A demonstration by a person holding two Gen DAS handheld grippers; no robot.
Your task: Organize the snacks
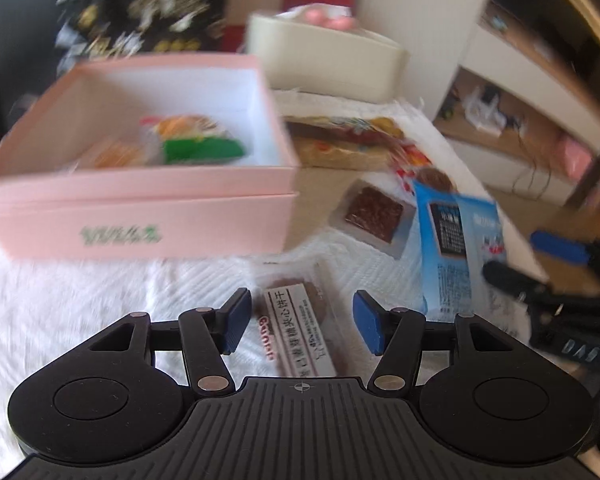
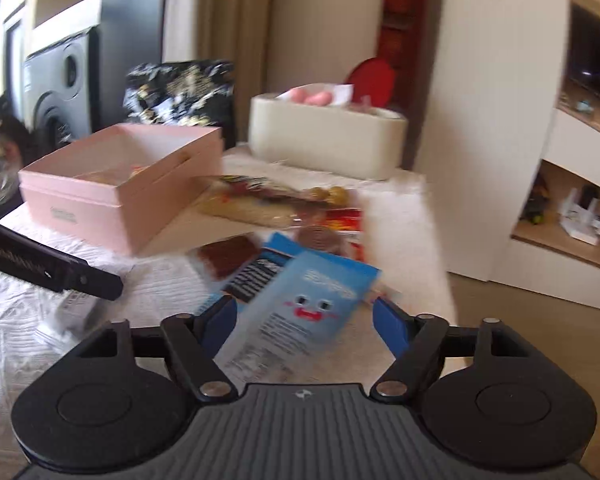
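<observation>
A pink box [image 1: 148, 216] stands open on the white cloth and holds a few wrapped snacks [image 1: 188, 142]; it also shows in the right wrist view [image 2: 112, 184]. My left gripper [image 1: 300, 326] is open, its blue pads on either side of a sandwich-biscuit pack [image 1: 296, 328] lying on the cloth. My right gripper [image 2: 304, 320] is open around a blue snack bag [image 2: 300, 296], which also shows in the left wrist view [image 1: 456, 248]. A brown bar in clear wrap [image 1: 374, 214] lies behind it. Both views are blurred.
A cream tub [image 1: 324, 56] stands at the back of the table beside a black patterned bag [image 1: 140, 16]. A long flat snack pack [image 1: 340, 140] and a red wrapper [image 2: 344, 220] lie mid-table. The table's right edge drops to the floor, with shelves [image 2: 572, 216] beyond.
</observation>
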